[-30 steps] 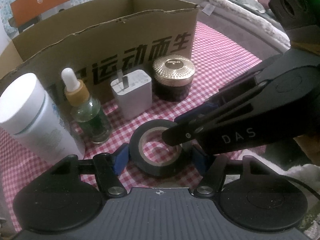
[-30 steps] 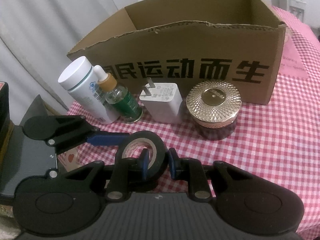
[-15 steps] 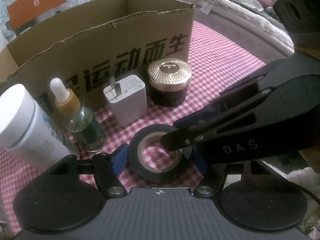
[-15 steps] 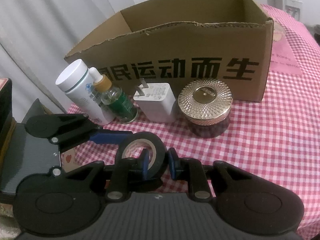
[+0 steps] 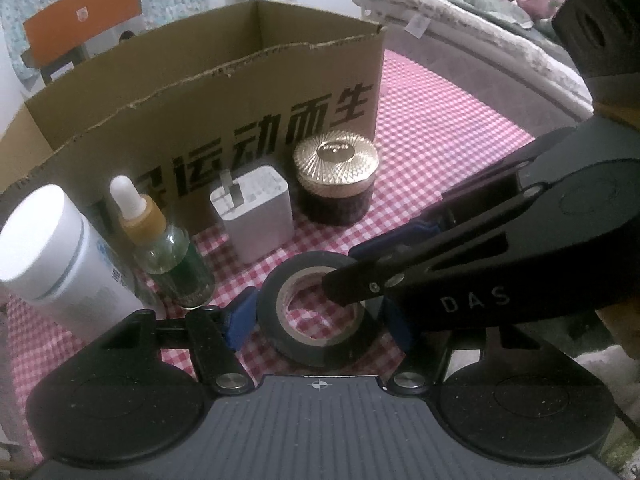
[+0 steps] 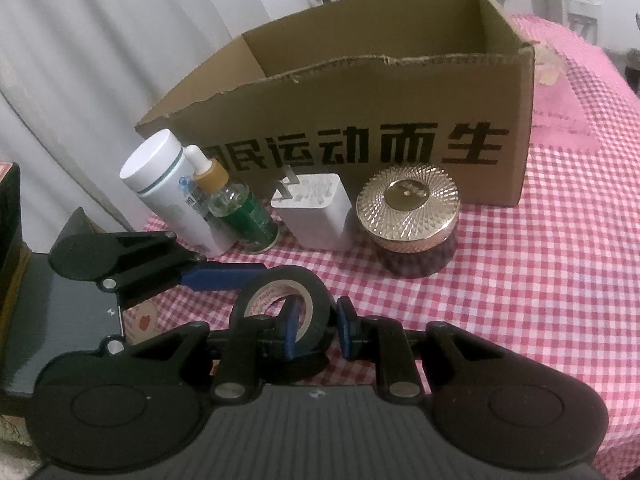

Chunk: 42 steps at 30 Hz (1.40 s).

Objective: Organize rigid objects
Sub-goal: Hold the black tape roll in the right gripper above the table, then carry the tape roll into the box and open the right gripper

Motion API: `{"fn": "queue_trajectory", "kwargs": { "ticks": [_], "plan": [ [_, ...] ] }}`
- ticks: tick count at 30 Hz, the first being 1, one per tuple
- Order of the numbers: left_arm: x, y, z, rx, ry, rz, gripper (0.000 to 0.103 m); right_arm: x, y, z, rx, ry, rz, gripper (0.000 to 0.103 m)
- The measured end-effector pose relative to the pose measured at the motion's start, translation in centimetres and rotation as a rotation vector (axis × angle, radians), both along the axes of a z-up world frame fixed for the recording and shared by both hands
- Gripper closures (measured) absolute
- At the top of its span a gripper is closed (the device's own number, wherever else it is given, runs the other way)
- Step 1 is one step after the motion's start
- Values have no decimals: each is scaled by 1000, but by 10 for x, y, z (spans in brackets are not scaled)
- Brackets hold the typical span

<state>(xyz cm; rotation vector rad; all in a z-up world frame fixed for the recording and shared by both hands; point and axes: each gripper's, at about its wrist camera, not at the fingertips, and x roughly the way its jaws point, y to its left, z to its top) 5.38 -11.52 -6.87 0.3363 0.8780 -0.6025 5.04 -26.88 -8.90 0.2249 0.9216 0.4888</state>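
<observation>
A black tape roll [image 5: 316,340] [image 6: 324,300] sits low over the red-checked cloth [image 6: 540,280]. My left gripper [image 5: 318,316] is shut on it, blue pads against its outer sides. My right gripper [image 6: 318,320] is shut on the roll's wall, one finger inside the ring and one outside. Behind it, along the front of the cardboard box [image 5: 200,100] [image 6: 360,100], stands a row: a white bottle [image 5: 48,248] [image 6: 168,184], a dropper bottle [image 5: 168,252] [image 6: 240,208], a white charger plug [image 5: 256,216] [image 6: 316,212] and a gold-lidded jar [image 5: 336,172] [image 6: 408,208].
The open box takes up the back of the table. A white curtain [image 6: 80,80] hangs past the table's left edge. A bed with blankets [image 5: 480,20] lies beyond the right edge, and an orange chair [image 5: 80,12] stands behind the box.
Both views have shifted slightly against the box and the row of objects. Both grippers keep the same hold on the tape roll.
</observation>
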Motion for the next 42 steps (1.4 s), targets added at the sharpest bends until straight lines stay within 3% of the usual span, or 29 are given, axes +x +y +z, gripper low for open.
{"fn": "queue_trajectory", "kwargs": {
  "ticks": [8, 22, 42],
  "plan": [
    [-8, 0, 7, -9, -36, -10, 37, -8, -1, 10, 7, -25, -21, 81],
    [6, -3, -10, -20, 44, -11, 36, 0, -5, -9, 19, 3, -47, 83],
    [-1, -1, -6, 8, 42, 2, 37, -5, -4, -8, 32, -7, -48, 83]
  ]
}}
